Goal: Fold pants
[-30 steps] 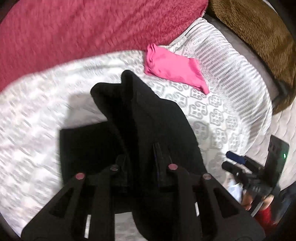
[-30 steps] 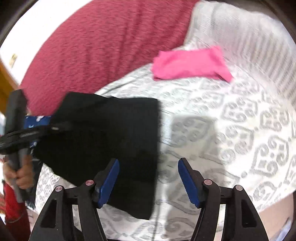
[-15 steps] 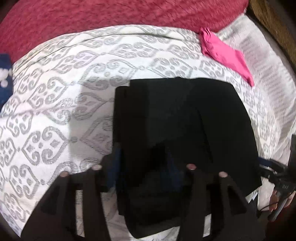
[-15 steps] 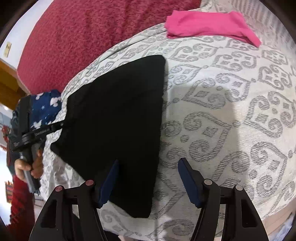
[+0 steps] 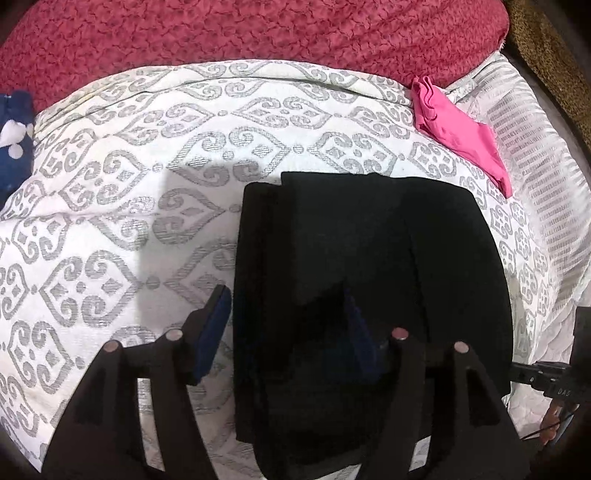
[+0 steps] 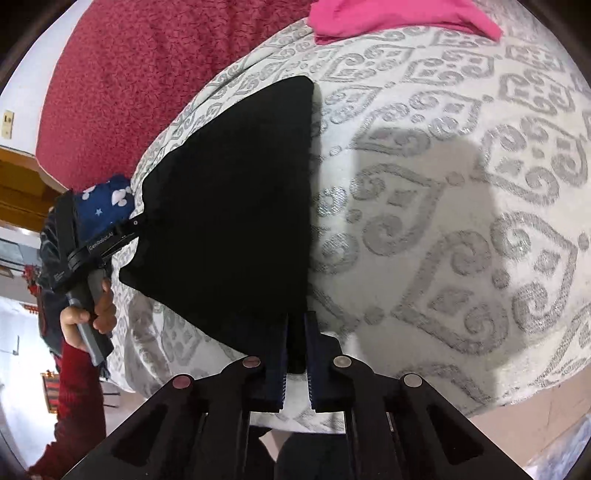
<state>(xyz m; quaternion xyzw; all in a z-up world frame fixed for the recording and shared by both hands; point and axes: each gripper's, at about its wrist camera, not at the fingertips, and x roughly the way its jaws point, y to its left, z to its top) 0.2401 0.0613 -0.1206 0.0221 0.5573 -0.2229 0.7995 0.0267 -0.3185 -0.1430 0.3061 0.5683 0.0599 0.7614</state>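
Note:
Black pants (image 5: 354, 266) lie folded flat on the patterned white-and-grey bedspread (image 5: 147, 206). In the left wrist view my left gripper (image 5: 286, 325) is open, its fingers astride the near left edge of the pants; the right finger is partly lost against the dark cloth. In the right wrist view the pants (image 6: 236, 206) lie left of centre, and my right gripper (image 6: 295, 325) is shut on their near corner. The left gripper's body (image 6: 96, 243) shows at the pants' far left edge.
A folded pink garment (image 5: 458, 129) lies at the back right of the bed. A red fuzzy blanket (image 5: 258, 33) runs along the back. A blue star-print cloth (image 6: 105, 206) sits at the left edge. The bed's edge is near the grippers.
The left gripper laid the lifted pants down flat and opened. The right gripper, open before, moved in and closed on the near corner of the pants.

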